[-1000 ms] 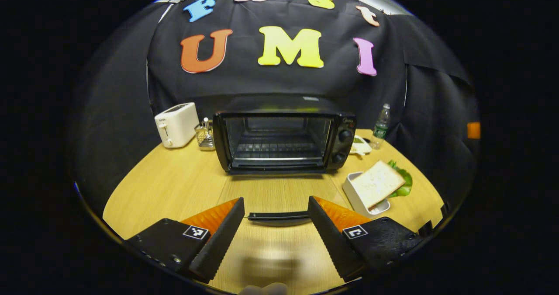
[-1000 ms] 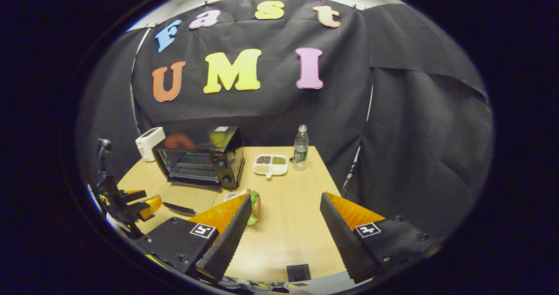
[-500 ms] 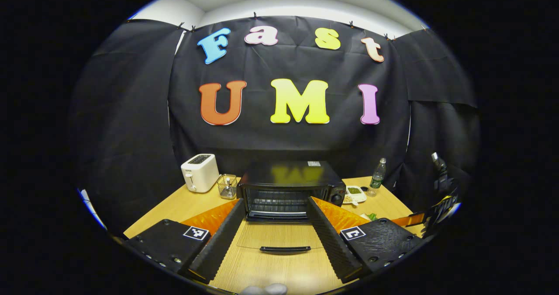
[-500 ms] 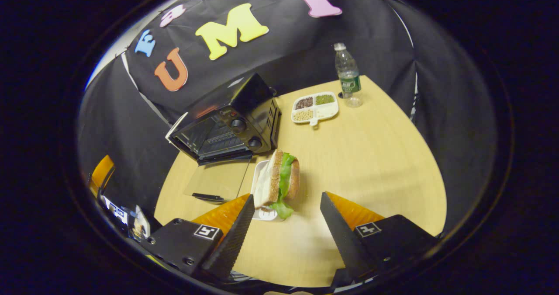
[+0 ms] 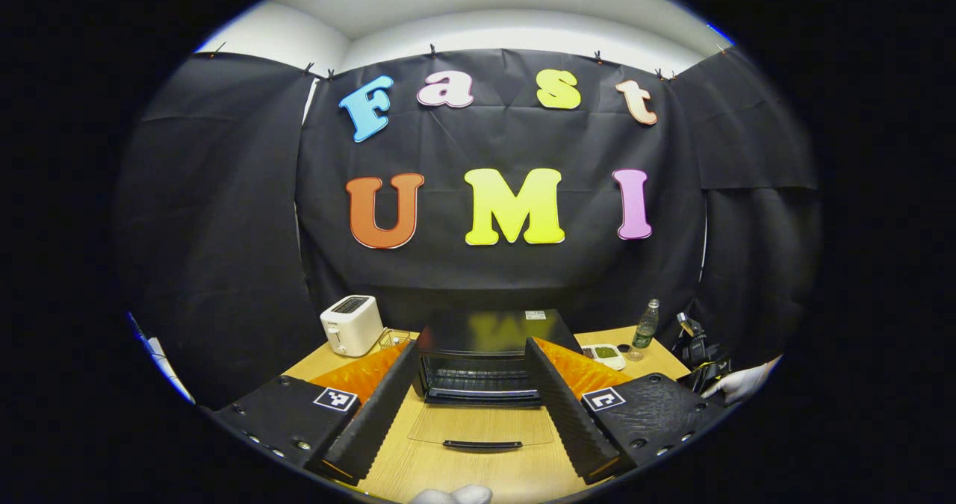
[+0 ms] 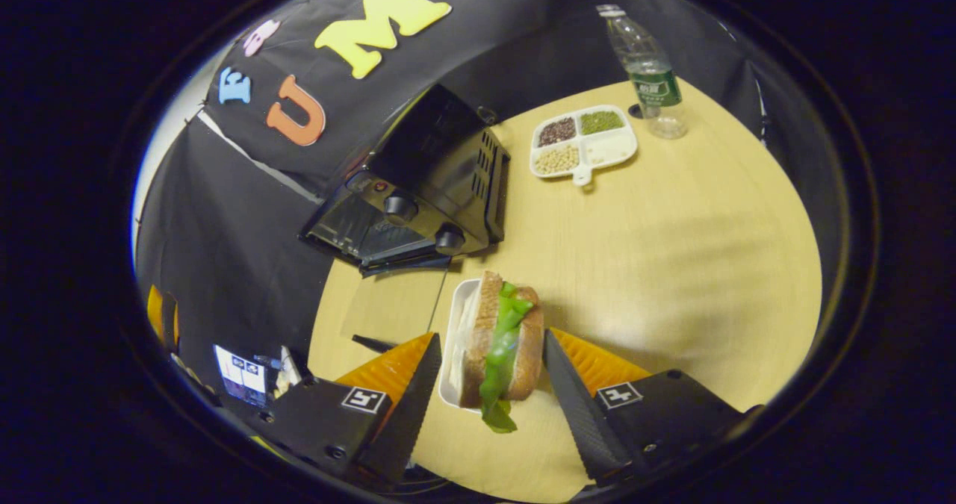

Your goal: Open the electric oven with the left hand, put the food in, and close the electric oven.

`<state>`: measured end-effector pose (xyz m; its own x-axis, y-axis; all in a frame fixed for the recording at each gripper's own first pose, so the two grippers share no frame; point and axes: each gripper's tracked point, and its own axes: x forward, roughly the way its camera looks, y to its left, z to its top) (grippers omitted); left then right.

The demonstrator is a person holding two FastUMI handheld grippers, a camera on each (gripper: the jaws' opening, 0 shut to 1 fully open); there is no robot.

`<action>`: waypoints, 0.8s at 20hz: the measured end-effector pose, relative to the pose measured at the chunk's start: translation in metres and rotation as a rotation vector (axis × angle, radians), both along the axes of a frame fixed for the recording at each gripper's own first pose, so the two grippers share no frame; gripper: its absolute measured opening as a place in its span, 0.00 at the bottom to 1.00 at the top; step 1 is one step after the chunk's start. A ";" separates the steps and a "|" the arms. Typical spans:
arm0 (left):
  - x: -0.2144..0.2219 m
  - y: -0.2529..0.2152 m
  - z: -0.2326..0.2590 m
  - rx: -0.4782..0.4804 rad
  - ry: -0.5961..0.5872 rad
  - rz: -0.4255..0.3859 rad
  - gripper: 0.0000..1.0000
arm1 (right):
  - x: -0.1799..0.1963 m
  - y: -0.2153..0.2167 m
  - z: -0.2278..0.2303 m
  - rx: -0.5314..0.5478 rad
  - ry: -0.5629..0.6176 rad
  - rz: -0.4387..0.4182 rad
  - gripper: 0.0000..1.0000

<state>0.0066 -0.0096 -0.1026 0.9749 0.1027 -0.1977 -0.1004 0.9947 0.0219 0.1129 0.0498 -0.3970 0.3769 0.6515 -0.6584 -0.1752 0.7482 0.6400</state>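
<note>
The black electric oven (image 5: 478,355) stands mid-table with its glass door (image 5: 482,433) folded down flat, handle toward me. My left gripper (image 5: 470,345) hangs back from the door, open and holding nothing. In the right gripper view the oven (image 6: 433,183) is at upper left. A sandwich (image 6: 499,340) of brown bread and green lettuce stands on edge against a small white tray (image 6: 452,340). My right gripper (image 6: 491,338) is open, one finger on each side of the sandwich, close but not clearly pressing it. A gloved hand (image 5: 739,381) holds that gripper at the right.
A white toaster (image 5: 351,325) and a wire basket (image 5: 388,337) stand left of the oven. A divided dish of beans (image 6: 582,142) and a water bottle (image 6: 646,71) sit behind and to its right. Bare wooden table (image 6: 672,250) lies right of the sandwich.
My left gripper drew back and up from the lowered oven door. My right gripper swung down to the sandwich, and its fingers now flank it.
</note>
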 end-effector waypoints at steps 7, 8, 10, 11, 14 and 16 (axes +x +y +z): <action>0.005 0.003 -0.005 -0.002 0.021 0.020 0.94 | 0.007 0.004 -0.004 0.025 0.045 0.008 0.42; 0.005 0.003 -0.006 -0.008 0.024 0.017 0.94 | 0.007 0.005 0.000 0.027 0.040 0.009 0.37; 0.005 0.007 -0.008 -0.013 0.027 0.007 0.94 | 0.004 0.006 0.008 0.009 0.025 0.003 0.34; 0.004 0.009 -0.009 -0.014 0.029 0.000 0.94 | 0.004 0.008 0.015 0.005 0.011 -0.004 0.43; 0.004 0.018 -0.012 -0.023 0.030 -0.026 0.94 | 0.003 0.014 0.039 -0.003 -0.035 -0.048 0.34; 0.002 0.025 -0.013 -0.028 0.031 -0.043 0.94 | 0.002 0.026 0.059 0.024 -0.061 -0.096 0.34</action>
<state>0.0081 0.0152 -0.1160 0.9716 0.0554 -0.2301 -0.0577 0.9983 -0.0034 0.1149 0.0755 -0.3377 0.4770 0.6256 -0.6173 -0.1429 0.7482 0.6479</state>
